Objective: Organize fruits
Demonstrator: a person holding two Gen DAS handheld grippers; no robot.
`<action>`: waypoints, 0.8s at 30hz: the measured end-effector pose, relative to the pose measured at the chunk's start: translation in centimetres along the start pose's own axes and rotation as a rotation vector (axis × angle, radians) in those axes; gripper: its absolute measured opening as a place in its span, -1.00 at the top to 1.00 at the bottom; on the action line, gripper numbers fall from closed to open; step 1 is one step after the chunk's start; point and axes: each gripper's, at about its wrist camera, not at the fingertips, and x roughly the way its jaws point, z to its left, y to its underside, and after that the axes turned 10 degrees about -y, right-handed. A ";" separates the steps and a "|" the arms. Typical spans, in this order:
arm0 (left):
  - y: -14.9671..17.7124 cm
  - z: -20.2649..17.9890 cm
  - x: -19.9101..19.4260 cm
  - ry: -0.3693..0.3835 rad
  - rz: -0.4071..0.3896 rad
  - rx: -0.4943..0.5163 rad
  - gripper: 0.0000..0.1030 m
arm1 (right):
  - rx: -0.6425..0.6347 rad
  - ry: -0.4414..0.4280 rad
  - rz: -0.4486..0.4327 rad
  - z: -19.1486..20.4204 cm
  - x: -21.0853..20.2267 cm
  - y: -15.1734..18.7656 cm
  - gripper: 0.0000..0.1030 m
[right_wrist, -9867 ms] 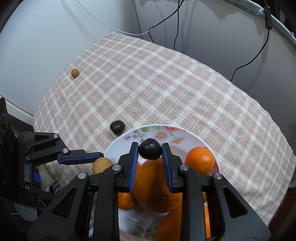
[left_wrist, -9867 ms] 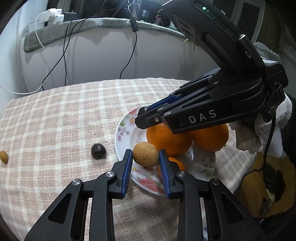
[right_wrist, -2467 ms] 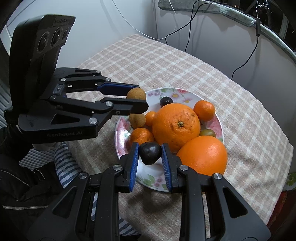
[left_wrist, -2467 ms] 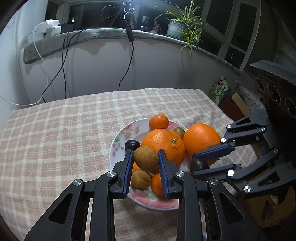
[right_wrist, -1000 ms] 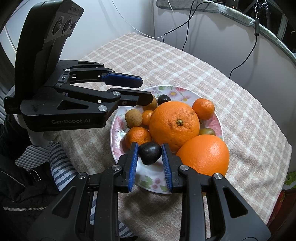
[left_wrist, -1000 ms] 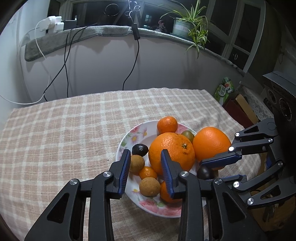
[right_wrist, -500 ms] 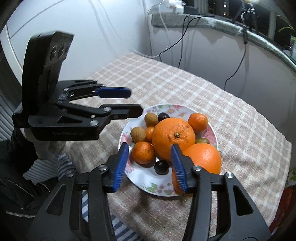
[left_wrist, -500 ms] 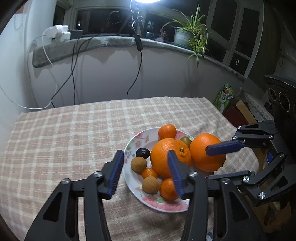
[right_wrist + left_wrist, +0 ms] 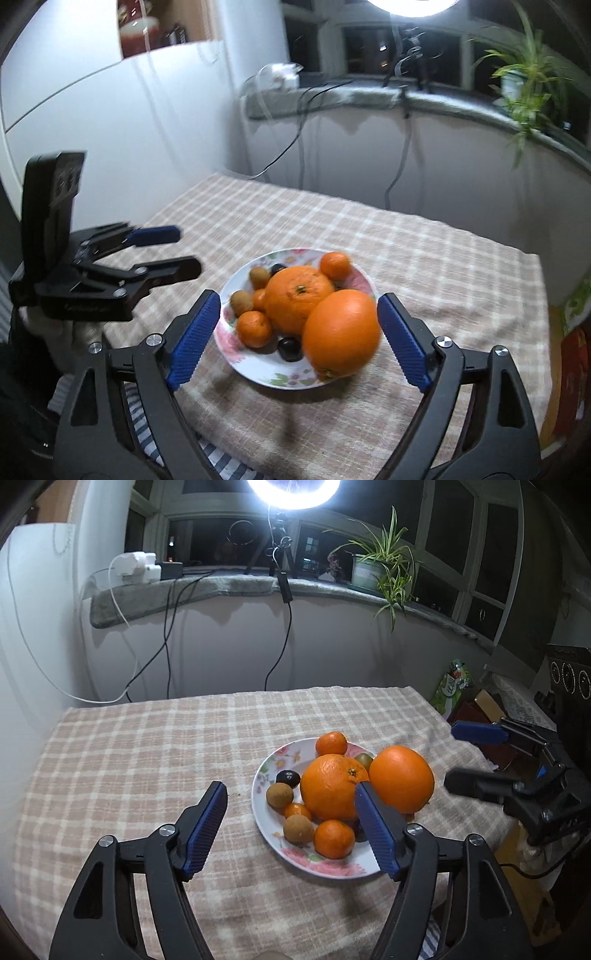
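A floral plate (image 9: 334, 867) (image 9: 255, 365) on the checked tablecloth holds all the fruit: two large oranges (image 9: 332, 790) (image 9: 341, 334), small mandarins (image 9: 333, 839), two brown round fruits (image 9: 279, 795), a green one and two dark plums (image 9: 289, 349). My left gripper (image 9: 291, 827) is wide open and empty, raised above and in front of the plate; it also shows in the right wrist view (image 9: 181, 251). My right gripper (image 9: 297, 339) is wide open and empty, raised in front of the plate; it also shows in the left wrist view (image 9: 463, 753).
The checked tablecloth (image 9: 147, 757) covers a small table against a white wall with hanging cables (image 9: 284, 635). A ledge behind carries a potted plant (image 9: 376, 568) and a power strip (image 9: 135, 565). A ring light (image 9: 293, 494) shines above. Boxes and a green packet (image 9: 452, 686) stand right of the table.
Both grippers let go of their fruit onto the plate, the left a brown fruit, the right a dark plum. Both have opened wide and pulled back and up from the plate.
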 end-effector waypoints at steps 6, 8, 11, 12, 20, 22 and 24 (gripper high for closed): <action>0.4 -0.5 -0.7 -0.024 -0.009 -0.002 -0.45 | 0.064 0.055 -0.071 -0.7 -1.8 0.4 -0.74; 0.5 -0.7 -0.9 -0.033 -0.013 0.004 -0.45 | 0.074 0.069 -0.084 -0.9 -2.2 0.4 -0.74; 0.4 -0.8 -1.0 -0.039 -0.017 0.007 -0.45 | 0.088 0.081 -0.092 -1.2 -2.3 0.5 -0.74; 0.4 -0.8 -1.1 -0.041 -0.018 0.006 -0.45 | 0.091 0.085 -0.092 -1.3 -2.3 0.5 -0.74; 0.3 -1.0 -1.6 -0.062 -0.036 0.012 -0.45 | 0.092 0.094 -0.087 -1.2 -2.1 0.6 -0.74; 0.3 -1.0 -1.6 -0.063 -0.037 0.010 -0.45 | 0.091 0.093 -0.088 -1.3 -2.1 0.6 -0.74; 0.3 -1.0 -1.6 -0.063 -0.036 0.010 -0.45 | 0.091 0.093 -0.086 -1.3 -2.1 0.6 -0.74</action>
